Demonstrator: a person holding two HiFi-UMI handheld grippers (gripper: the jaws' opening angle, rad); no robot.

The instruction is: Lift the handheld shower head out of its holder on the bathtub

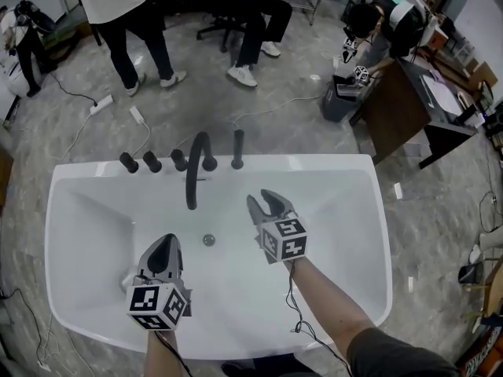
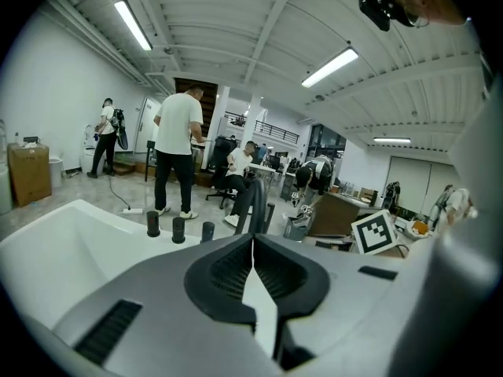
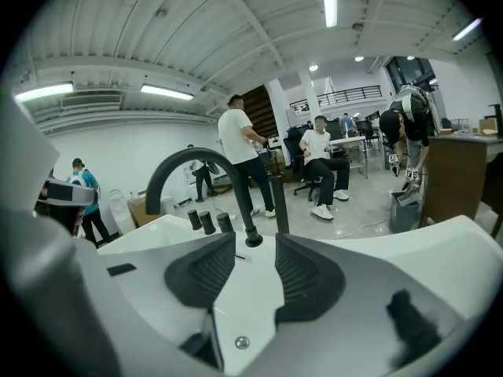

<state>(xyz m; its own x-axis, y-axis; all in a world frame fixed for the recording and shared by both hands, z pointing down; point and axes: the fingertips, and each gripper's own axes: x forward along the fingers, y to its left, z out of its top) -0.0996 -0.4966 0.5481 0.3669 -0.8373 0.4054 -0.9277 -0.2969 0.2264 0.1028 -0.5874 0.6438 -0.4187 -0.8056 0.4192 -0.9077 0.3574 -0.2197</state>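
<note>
Bathtub rim (image 1: 314,163): black spout (image 1: 193,171), three knobs (image 1: 152,162), shower head (image 1: 237,149).

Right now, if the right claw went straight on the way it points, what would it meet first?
Probably the spout's base on the tub rim, which sits in the gap of the open right claw; the handheld shower stands just right of that line. Depth is unclear.

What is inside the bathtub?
Only the drain shows on the bathtub floor. The left gripper and right gripper, held over the basin, cover parts of the floor, so anything beneath them cannot be seen.
</note>
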